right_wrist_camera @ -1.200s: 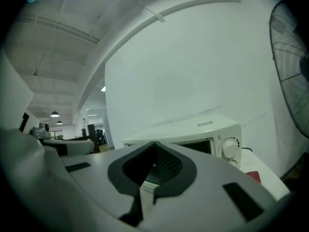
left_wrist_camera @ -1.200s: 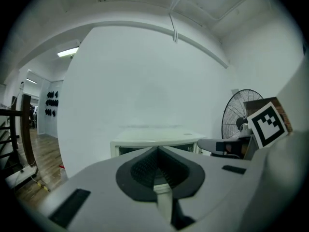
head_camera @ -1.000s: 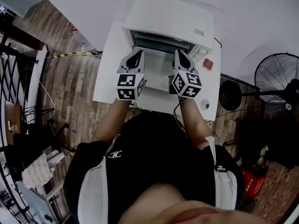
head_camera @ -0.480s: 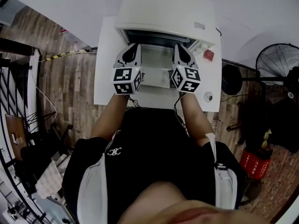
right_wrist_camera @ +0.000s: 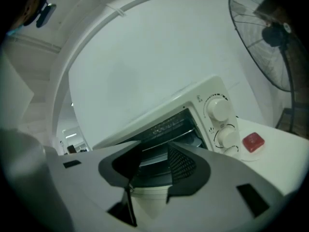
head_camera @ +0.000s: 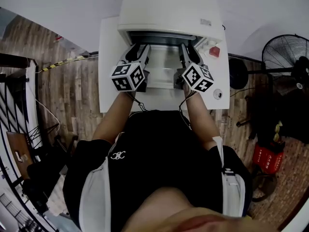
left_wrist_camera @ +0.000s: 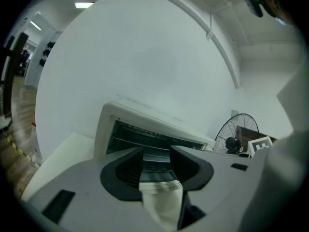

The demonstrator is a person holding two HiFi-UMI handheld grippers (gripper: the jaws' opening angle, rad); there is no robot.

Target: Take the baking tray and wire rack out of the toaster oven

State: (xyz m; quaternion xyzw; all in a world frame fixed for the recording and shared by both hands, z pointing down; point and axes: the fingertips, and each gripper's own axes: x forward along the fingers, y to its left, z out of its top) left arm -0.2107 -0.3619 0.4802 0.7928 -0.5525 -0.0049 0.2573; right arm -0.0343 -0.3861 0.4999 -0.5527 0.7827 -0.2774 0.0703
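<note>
Upper centre, the toaster oven (head_camera: 169,8) stands on the counter (head_camera: 108,57), its door (head_camera: 161,76) dropped open, with the wire rack (right_wrist_camera: 167,139) and baking tray (right_wrist_camera: 186,143) inside. The left gripper (head_camera: 138,50) and right gripper (head_camera: 187,50) have just spread their fingers, the door edge between them unclamped.

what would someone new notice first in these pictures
The white toaster oven sits at the top of the head view, its door open, on a white table. Right before its mouth are the left gripper and right gripper with black-and-white marker cubes, jaws just opened and pressing on nothing.
</note>
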